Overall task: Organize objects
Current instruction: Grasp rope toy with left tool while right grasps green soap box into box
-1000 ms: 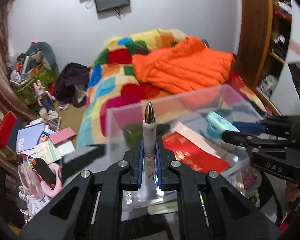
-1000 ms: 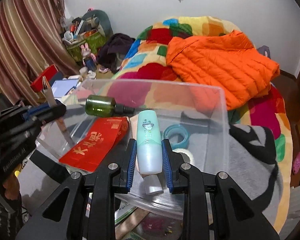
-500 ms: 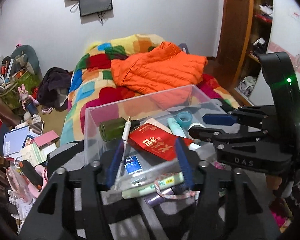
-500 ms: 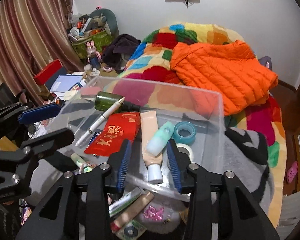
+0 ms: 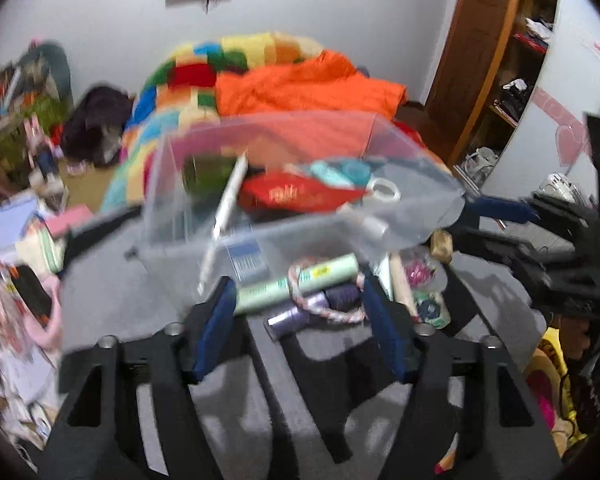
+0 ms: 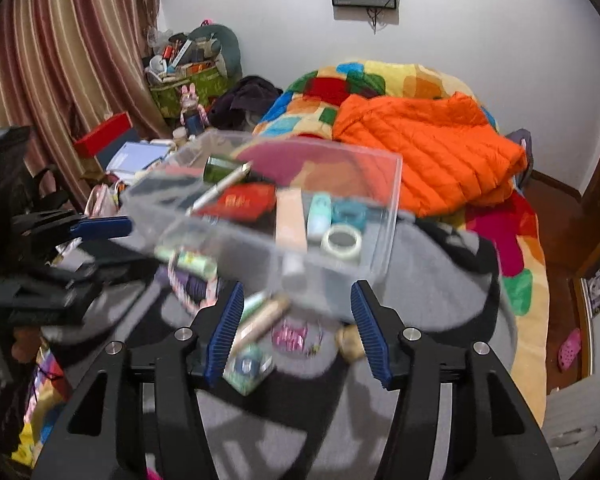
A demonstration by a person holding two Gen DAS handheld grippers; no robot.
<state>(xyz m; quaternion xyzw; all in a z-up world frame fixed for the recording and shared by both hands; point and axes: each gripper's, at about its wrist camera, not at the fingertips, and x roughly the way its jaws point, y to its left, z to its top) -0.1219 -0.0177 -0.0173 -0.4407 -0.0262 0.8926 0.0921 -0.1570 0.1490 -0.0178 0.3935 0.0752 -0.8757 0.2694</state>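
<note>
A clear plastic box (image 5: 420, 184) (image 6: 384, 216) stands on a grey cloth. Inside lie a white pen (image 5: 230, 200) (image 6: 218, 190), a green bottle (image 6: 216, 168), a red packet (image 5: 296, 194) (image 6: 240, 202), a mint tube (image 6: 319, 216) and tape rolls (image 6: 342, 240). My left gripper (image 5: 300, 320) is open and empty, just in front of the box, over a pale green tube (image 5: 300, 282) and a purple tube (image 5: 300, 314). My right gripper (image 6: 296, 328) is open and empty, in front of the box, above loose small items.
A bed with a patchwork quilt (image 6: 364, 80) and an orange jacket (image 6: 428, 148) lies behind the box. Clutter of books and bags sits at the left by the curtain (image 6: 60, 60). Loose tubes and pink clips (image 6: 290, 336) lie on the grey cloth (image 6: 440, 292).
Both grippers let go of their loads: the pen and the mint tube now lie in the box. Both grippers opened wide and pulled back from the box.
</note>
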